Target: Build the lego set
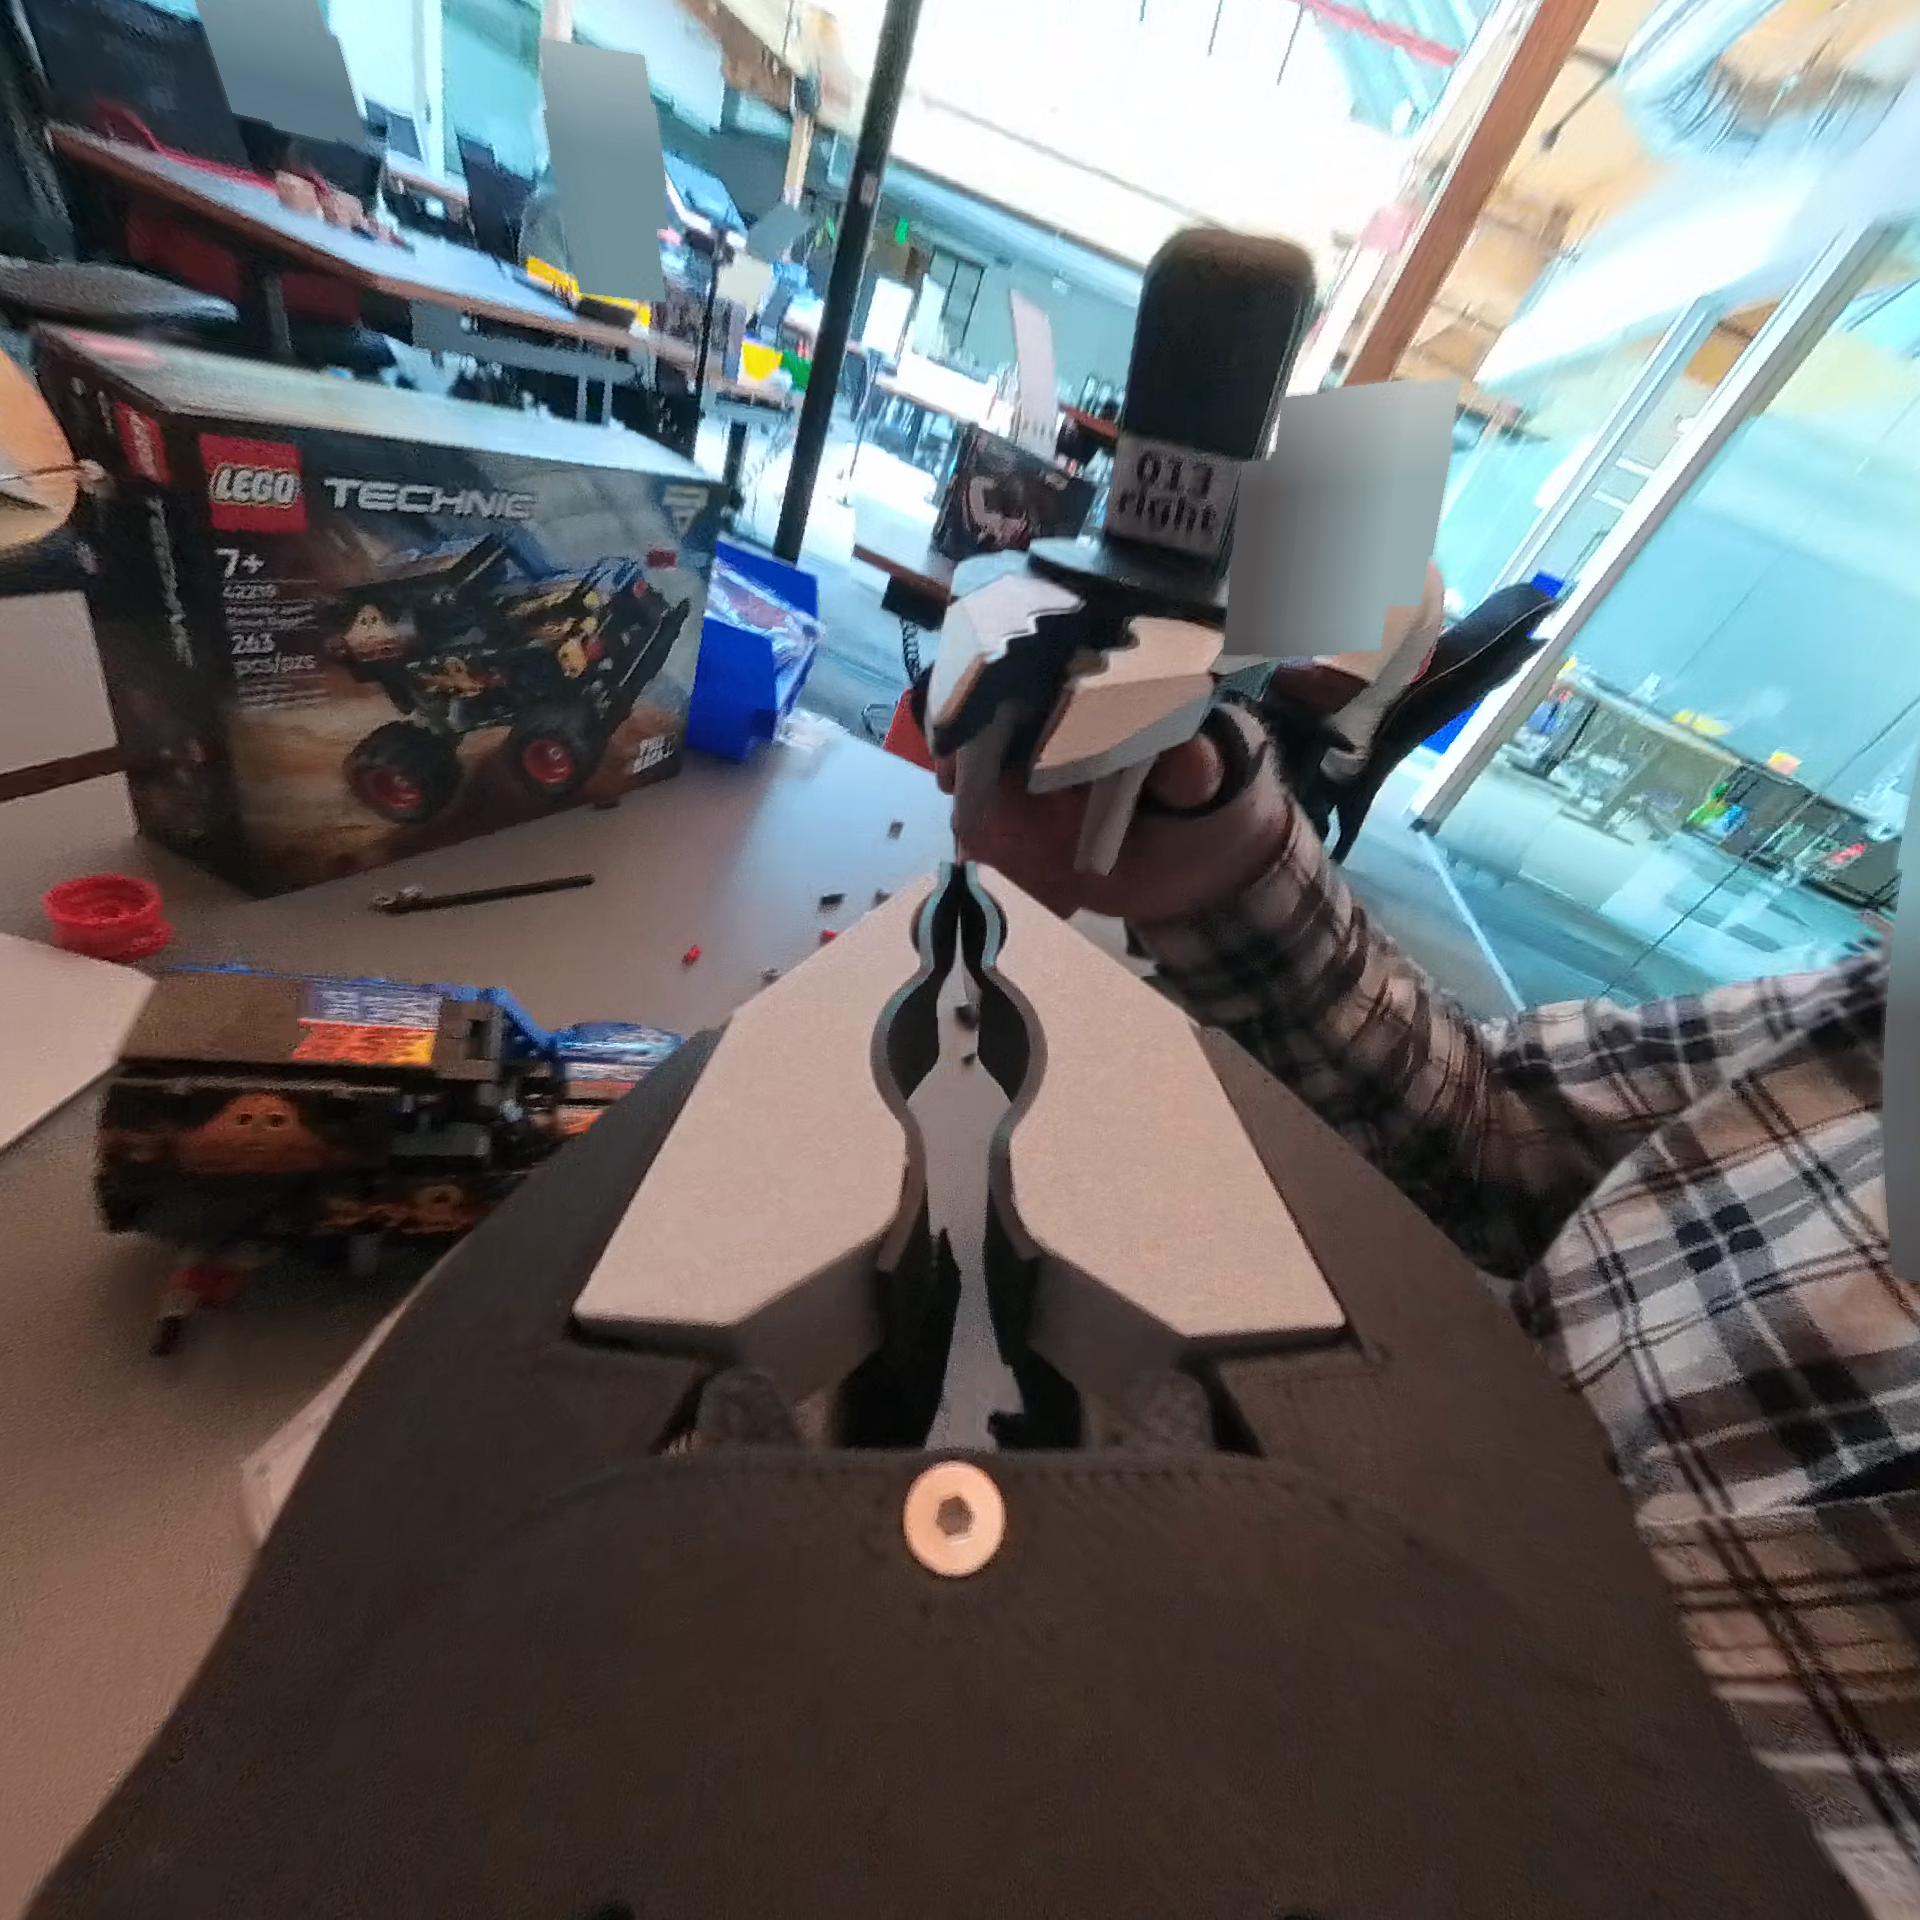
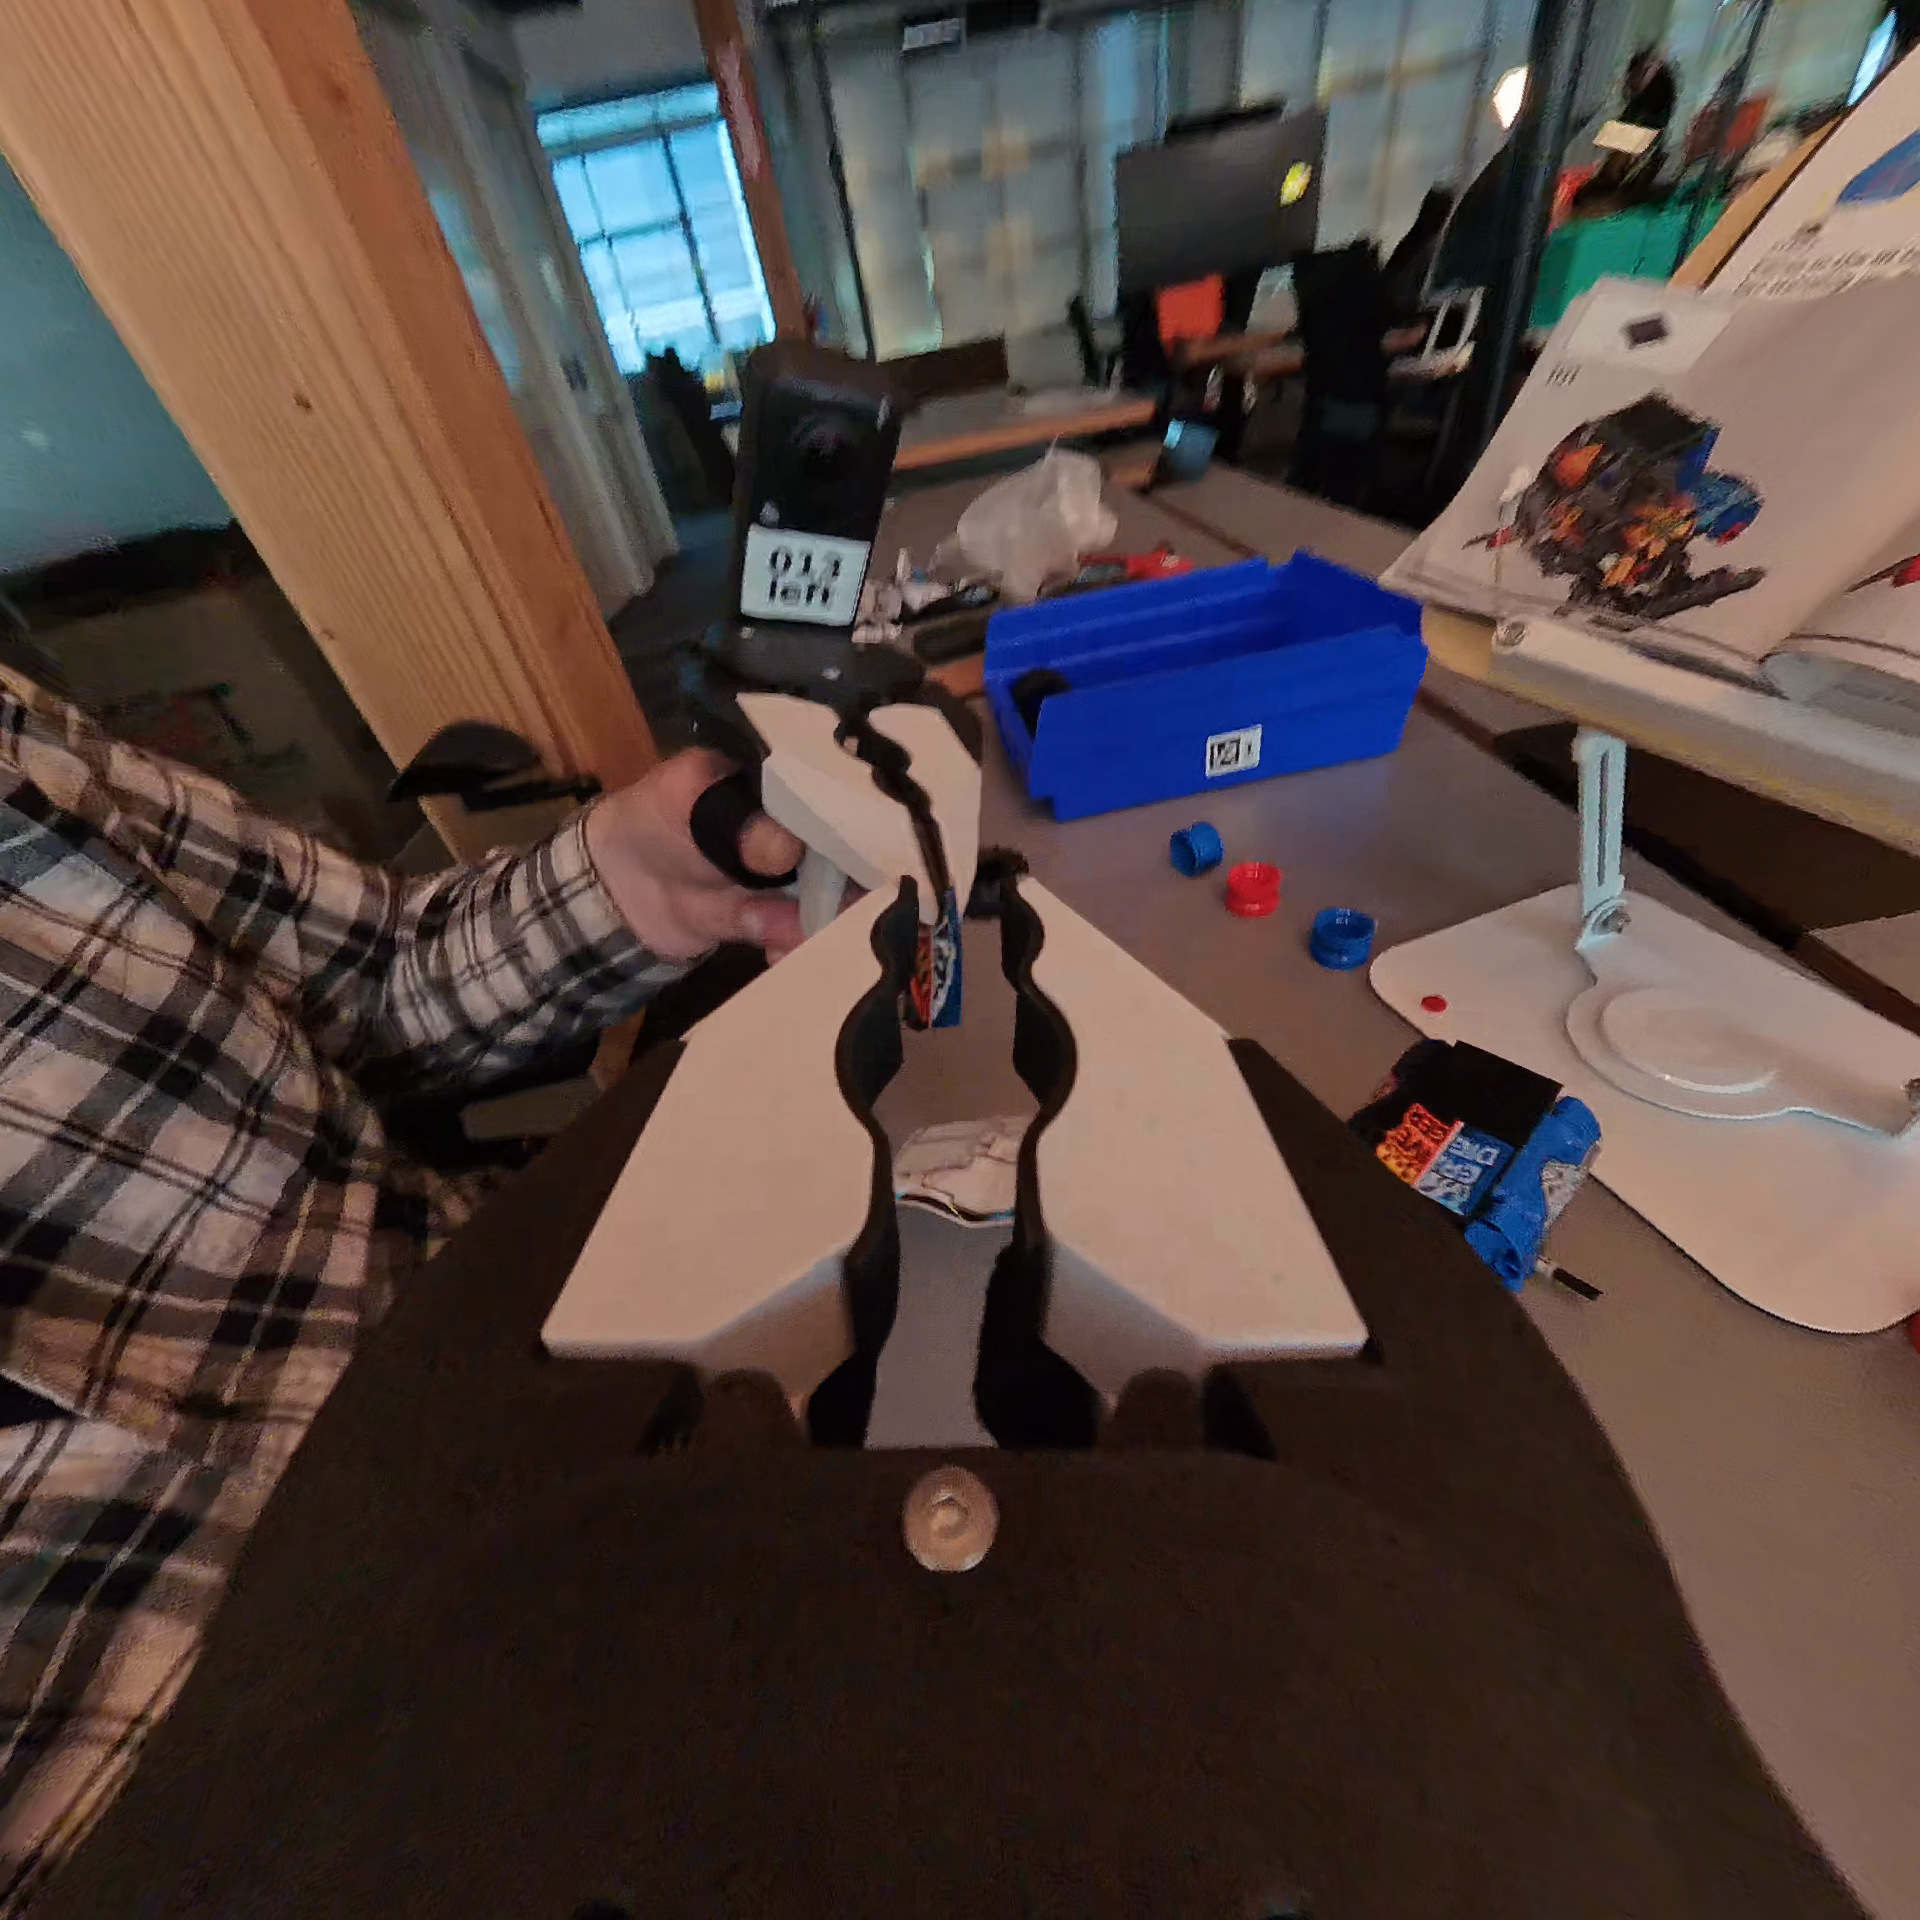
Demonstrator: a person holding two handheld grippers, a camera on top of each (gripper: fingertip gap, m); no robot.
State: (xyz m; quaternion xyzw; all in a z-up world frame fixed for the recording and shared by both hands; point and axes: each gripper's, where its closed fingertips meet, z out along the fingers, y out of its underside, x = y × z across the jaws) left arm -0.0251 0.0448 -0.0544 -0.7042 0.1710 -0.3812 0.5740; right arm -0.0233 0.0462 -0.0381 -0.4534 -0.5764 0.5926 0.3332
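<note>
One printed panel (image 2: 935, 961) pinched in left fingers (image 2: 914, 831), between parted right fingers (image 2: 1023, 966).

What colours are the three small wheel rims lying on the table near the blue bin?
Two blue, one red; the right wrist view shows them best.

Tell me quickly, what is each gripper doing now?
Left gripper: closed on a small blue stickered piece.
Right gripper: open, holding nothing.

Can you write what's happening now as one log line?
left hand-held gripper: shut on panel | right hand-held gripper: open around panel | truck: on table
</note>
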